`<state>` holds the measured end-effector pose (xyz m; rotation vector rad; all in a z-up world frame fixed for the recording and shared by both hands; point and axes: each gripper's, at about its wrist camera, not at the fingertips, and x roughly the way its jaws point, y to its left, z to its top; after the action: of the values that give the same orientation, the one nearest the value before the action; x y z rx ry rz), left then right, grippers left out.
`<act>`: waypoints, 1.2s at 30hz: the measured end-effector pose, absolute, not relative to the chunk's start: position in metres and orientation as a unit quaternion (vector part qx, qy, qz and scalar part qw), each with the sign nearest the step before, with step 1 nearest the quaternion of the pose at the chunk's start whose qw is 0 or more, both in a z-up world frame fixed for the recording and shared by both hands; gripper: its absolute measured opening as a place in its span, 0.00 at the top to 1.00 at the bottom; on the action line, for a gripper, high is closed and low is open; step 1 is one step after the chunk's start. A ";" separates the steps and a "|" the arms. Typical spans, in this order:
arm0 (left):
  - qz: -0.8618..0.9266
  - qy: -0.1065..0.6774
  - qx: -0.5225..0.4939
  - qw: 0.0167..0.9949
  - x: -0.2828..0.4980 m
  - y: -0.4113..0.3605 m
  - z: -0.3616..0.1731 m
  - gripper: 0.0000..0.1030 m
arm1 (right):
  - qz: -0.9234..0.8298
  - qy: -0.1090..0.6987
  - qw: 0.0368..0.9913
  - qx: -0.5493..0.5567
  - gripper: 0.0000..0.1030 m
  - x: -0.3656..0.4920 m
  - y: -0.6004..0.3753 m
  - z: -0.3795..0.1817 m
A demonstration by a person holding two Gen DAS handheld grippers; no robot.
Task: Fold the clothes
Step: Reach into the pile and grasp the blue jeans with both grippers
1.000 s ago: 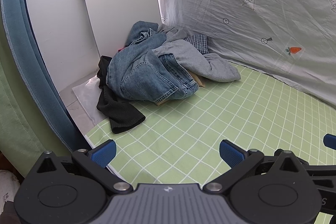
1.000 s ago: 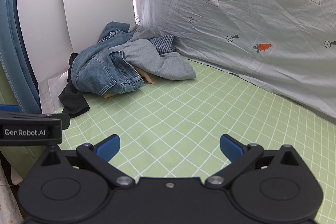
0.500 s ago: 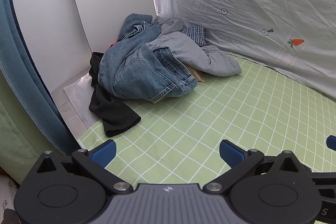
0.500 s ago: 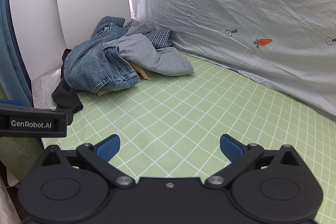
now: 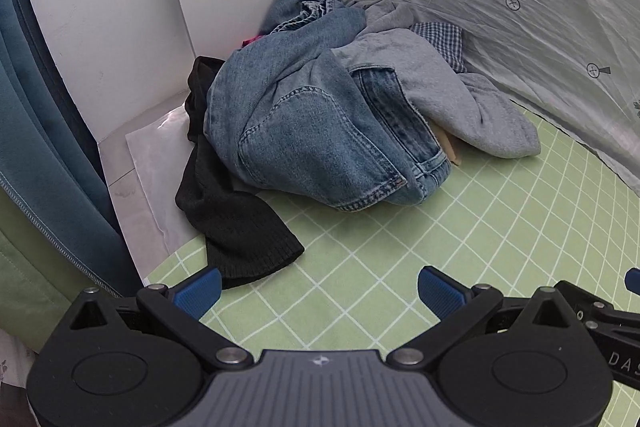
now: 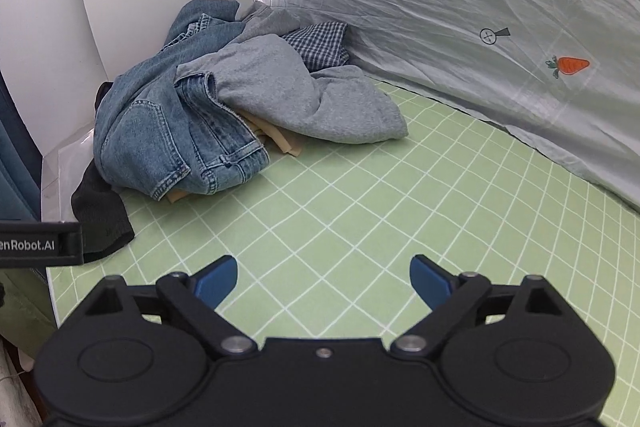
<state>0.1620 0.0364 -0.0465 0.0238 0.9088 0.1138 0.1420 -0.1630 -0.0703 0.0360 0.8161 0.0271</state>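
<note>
A heap of clothes lies in the far left corner of the green checked cloth (image 5: 400, 259). Crumpled blue jeans (image 5: 312, 123) (image 6: 160, 135) are on top, with a grey sweatshirt (image 5: 448, 95) (image 6: 304, 95) to their right and a checked shirt (image 5: 440, 35) (image 6: 320, 39) behind. A black knit garment (image 5: 240, 223) (image 6: 100, 211) trails out at the heap's left. Something tan (image 6: 280, 139) peeks from under the heap. My left gripper (image 5: 318, 291) is open, just short of the black garment. My right gripper (image 6: 324, 279) is open over bare cloth, well short of the heap.
White panels (image 5: 120, 7) stand behind the heap on the left. A pale sheet printed with carrots and arrows (image 6: 480, 7) hangs along the back and right. A teal fabric edge (image 5: 32, 131) runs down the far left. The left gripper's body (image 6: 36, 245) shows in the right wrist view.
Both grippers have moved forward toward the heap, which now looks larger and closer in both views. The clothes have not moved. Both stay open.
</note>
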 end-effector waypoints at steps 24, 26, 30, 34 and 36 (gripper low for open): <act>0.047 0.456 -0.052 0.887 0.311 0.088 -0.091 0.53 | 0.189 0.363 0.911 -0.049 0.91 0.323 -0.074 -0.102; 0.052 0.451 -0.050 0.890 0.308 0.086 -0.086 0.56 | 0.193 0.352 0.913 -0.065 0.92 0.317 -0.070 -0.100; 0.047 0.428 -0.035 0.902 0.293 0.075 -0.067 0.61 | 0.180 0.328 0.924 -0.086 0.92 0.302 -0.073 -0.092; 0.018 0.401 -0.018 0.916 0.268 0.050 -0.046 0.64 | 0.139 0.317 0.935 -0.070 0.93 0.281 -0.095 -0.082; -0.009 0.398 -0.026 0.917 0.253 0.035 -0.037 0.91 | 0.109 0.317 0.940 -0.063 0.93 0.267 -0.113 -0.080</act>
<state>0.2530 0.0345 -0.0372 -0.0544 0.8192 -0.0189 0.2669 -0.1128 -0.0799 -0.1281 0.6461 0.2223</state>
